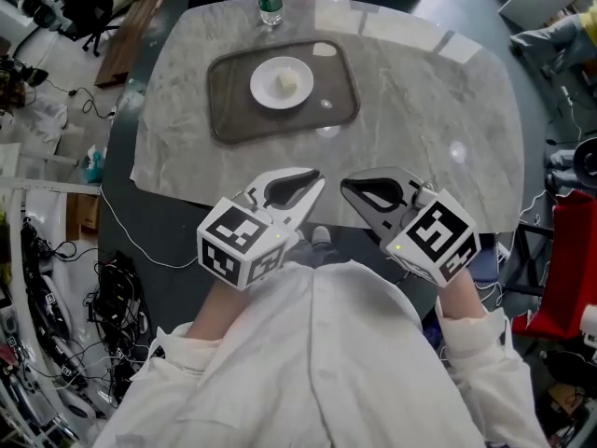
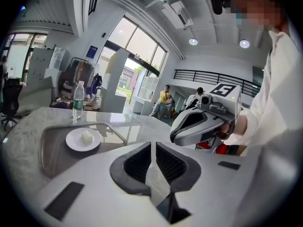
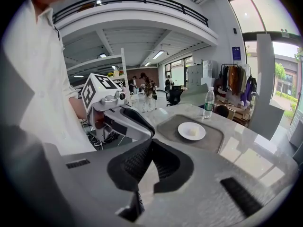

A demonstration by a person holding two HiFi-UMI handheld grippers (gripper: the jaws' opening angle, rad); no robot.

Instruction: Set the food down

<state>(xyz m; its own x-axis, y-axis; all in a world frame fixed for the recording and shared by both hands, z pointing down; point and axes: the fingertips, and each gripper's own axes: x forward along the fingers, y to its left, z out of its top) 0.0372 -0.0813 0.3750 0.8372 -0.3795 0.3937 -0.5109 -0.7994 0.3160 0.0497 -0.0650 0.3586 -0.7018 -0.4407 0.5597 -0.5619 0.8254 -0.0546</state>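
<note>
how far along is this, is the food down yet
Done: the food lies on the white plate, which sits in the tray on the table.
In hand: nothing. The left gripper and the right gripper are both shut and empty, held near the person's body at the table's near edge, well apart from the tray.
Left: nothing visible; the set-down looks complete.

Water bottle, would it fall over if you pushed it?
The water bottle is tall and slim, so a push near its top would probably tip it. Its body looks round, so once down it might roll across the table.
</note>
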